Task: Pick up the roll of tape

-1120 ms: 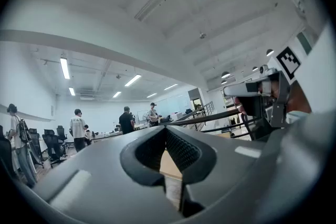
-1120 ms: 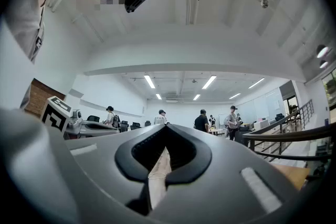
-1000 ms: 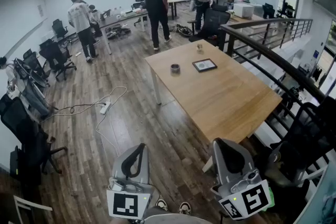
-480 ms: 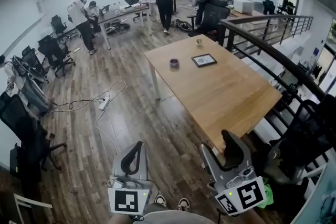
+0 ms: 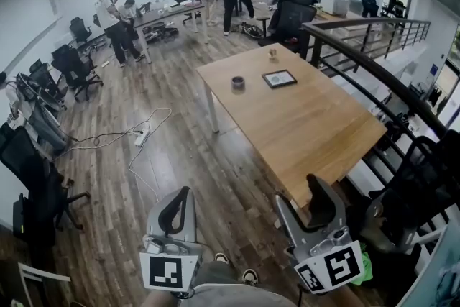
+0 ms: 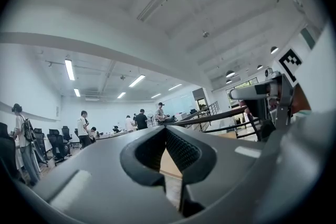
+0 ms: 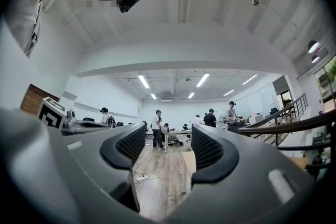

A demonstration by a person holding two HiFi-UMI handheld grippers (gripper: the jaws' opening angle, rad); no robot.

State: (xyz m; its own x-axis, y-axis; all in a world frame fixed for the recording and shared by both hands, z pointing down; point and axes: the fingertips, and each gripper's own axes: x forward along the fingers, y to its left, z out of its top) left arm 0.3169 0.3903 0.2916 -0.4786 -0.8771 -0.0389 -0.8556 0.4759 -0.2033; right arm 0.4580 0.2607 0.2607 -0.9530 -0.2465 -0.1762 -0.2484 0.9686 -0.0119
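Preparation for a grasp: opens the right gripper (image 5: 300,199), shut a second ago, spreading its jaws wide on nothing but air. Holds the left gripper (image 5: 181,199) pinched together and empty. Leaves the roll of tape (image 5: 238,83) untouched near the far end of the wooden table (image 5: 309,133), beside a dark framed tablet (image 5: 279,79), well apart from both grippers. Points, probably, to a right-handed pick, with the approach not yet made.

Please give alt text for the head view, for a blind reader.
A roll of tape lies far ahead on a wooden table. At the bottom edge, the right tongs are opening with nothing between them; the left tongs are shut.
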